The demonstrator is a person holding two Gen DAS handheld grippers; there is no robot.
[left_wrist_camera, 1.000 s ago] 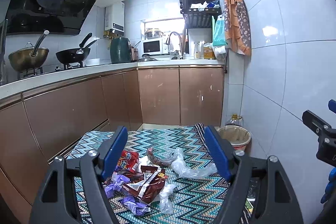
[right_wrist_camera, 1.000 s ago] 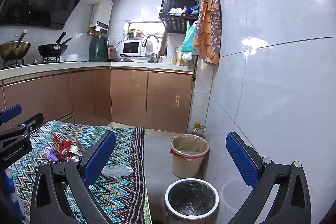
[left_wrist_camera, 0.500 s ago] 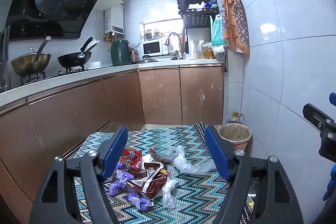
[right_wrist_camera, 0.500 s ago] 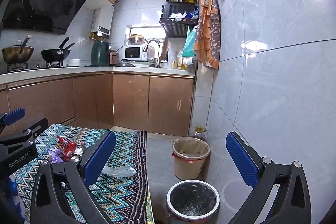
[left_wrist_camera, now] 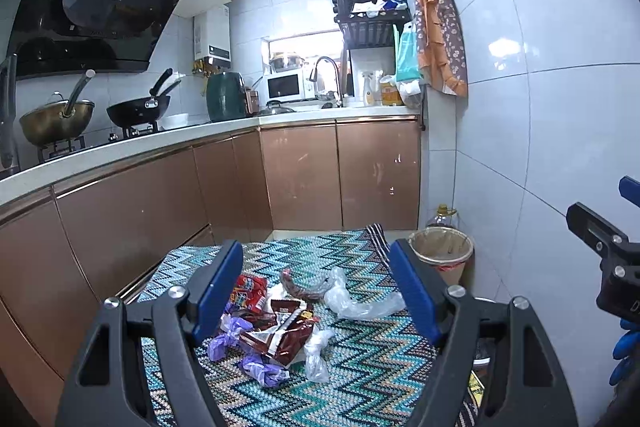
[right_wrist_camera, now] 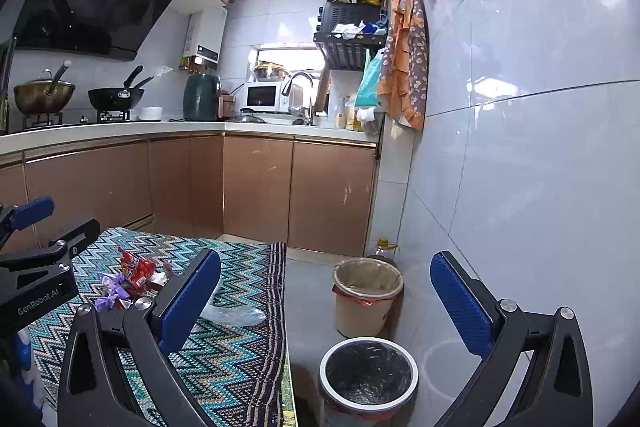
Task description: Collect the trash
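- Crinkly wrappers and bags make a trash pile (left_wrist_camera: 272,327) on the zigzag cloth (left_wrist_camera: 360,379) that covers the table.
- In the pile there is a red snack bag (left_wrist_camera: 250,293), a dark red wrapper (left_wrist_camera: 280,335), some purple wrappers (left_wrist_camera: 260,373) and a clear plastic bag (left_wrist_camera: 360,301).
- The left gripper (left_wrist_camera: 316,291) is wide open and holds nothing. The pile sits right in front of it and a bit lower, mostly toward its left finger.
- The right gripper (right_wrist_camera: 326,303) is wide open too, with nothing in it. It looks out past the table edge, over the floor.
- From the right gripper the pile lies off to the left, and the left gripper's body is in the way of part of it.
- So I think the left gripper is the nearer one and should go first, moving forward and down.
- The clear plastic bag lies long-ways, left to right across the cloth, so the fingers could pinch it across its thin middle.
- Two bins wait on the floor to the right of the table: a black-lined bin (right_wrist_camera: 368,375) close by, and a tan bin (right_wrist_camera: 368,291) just behind it, by the wall.
- Nothing from the pile is in a gripper yet, so the job looks like it is just starting.
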